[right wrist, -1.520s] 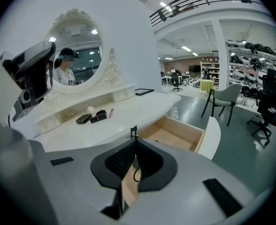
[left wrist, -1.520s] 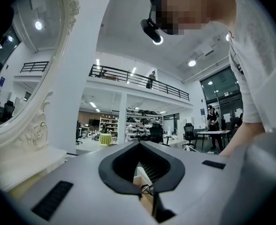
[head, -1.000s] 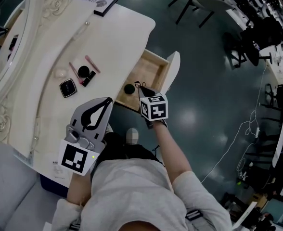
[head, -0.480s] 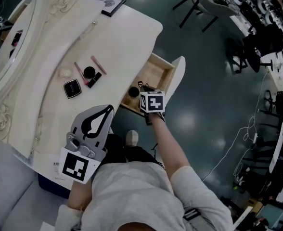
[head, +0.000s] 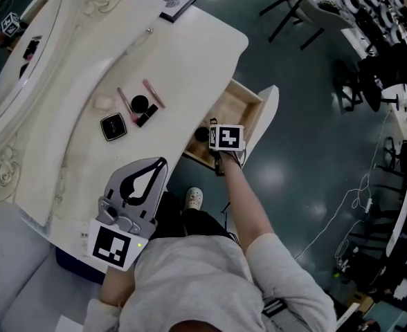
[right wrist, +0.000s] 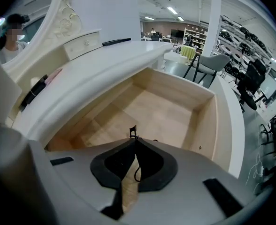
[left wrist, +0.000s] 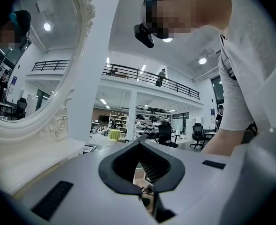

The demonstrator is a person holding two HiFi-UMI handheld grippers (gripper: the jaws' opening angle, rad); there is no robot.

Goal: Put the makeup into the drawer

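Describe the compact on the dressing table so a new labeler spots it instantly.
On the white dressing table, left of the open drawer, makeup lies clustered by the mirror. The compact is the piece nearest the person: flat, square, black; its neighbours are round or stick-shaped.

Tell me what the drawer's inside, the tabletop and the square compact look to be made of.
Drawer: pale bare wood or plywood with a matte look; it is light tan and shows board seams. Tabletop: smooth cream-white surface, probably painted or lacquered; what lies under the coating cannot be told. Compact: black with a lighter rim, likely plastic, but too small to be sure.
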